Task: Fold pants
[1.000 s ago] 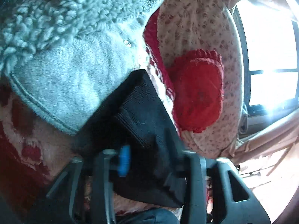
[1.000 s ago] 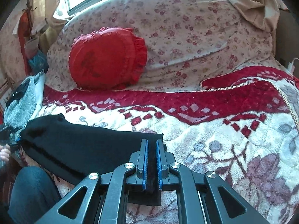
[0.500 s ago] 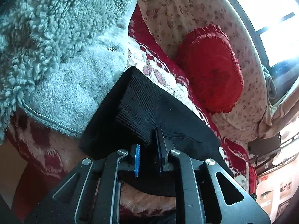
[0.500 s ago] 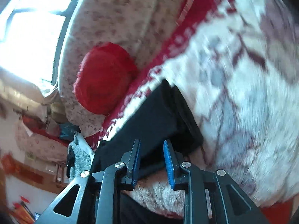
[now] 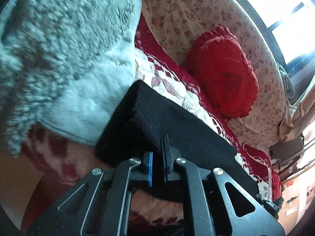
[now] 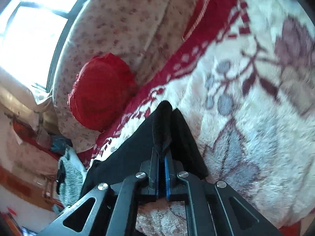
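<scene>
The black pants (image 5: 177, 122) lie folded in a long band on the red and white floral blanket (image 5: 173, 84). My left gripper (image 5: 157, 153) is shut on the ribbed edge of the pants at one end. In the right wrist view the pants (image 6: 137, 153) run off to the left, and my right gripper (image 6: 161, 157) is shut on a pinched fold of them at the other end. The cloth between the blue pads hides the fingertips in both views.
A grey fleece garment (image 5: 65, 59) lies against the pants on the left, also small in the right wrist view (image 6: 69, 177). A red frilled cushion (image 5: 224, 78) leans on a floral bolster (image 5: 196, 19) under the window. Cluttered furniture stands beyond the bed's end (image 6: 29, 137).
Both grippers have closed from open onto the pants' ends. The right gripper has rolled and its view tilted; the left has swung toward the cushion side.
</scene>
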{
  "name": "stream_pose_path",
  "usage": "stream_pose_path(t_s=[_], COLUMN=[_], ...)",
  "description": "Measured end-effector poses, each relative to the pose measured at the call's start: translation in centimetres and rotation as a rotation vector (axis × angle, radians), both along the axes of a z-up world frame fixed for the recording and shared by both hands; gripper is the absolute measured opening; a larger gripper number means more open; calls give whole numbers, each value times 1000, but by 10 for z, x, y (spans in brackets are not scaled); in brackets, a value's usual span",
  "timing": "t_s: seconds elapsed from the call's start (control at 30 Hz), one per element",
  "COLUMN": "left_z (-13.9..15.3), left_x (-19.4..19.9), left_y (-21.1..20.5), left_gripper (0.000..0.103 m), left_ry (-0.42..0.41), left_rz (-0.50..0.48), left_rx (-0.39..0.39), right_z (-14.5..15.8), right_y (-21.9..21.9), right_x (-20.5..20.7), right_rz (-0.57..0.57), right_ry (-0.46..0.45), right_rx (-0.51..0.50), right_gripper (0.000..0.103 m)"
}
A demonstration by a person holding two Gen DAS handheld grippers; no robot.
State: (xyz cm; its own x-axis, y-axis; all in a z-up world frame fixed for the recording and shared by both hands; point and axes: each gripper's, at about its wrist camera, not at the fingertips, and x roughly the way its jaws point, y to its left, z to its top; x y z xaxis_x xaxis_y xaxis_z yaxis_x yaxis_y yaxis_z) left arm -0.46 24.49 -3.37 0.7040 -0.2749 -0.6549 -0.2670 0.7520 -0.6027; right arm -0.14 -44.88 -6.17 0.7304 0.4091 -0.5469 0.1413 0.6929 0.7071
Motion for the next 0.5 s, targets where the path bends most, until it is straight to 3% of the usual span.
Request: stream_pose_path(t_s=[0.2, 0.37, 0.5], left_z=[-17, -27, -29], left_x=[2, 3, -3], left_y=[-4, -8, -7], left_gripper=[6, 8, 21], left_ry=[38, 57, 57], left_rz=[-69, -71, -71], left_rx=[47, 86, 124], right_z=[-12, -12, -17], right_y=[-4, -2, -2], right_x=[1, 0, 1], right_rz=[11, 3, -13], right_ry=[56, 78, 102], right_rx=[3, -27, -40], right_gripper=[4, 4, 4])
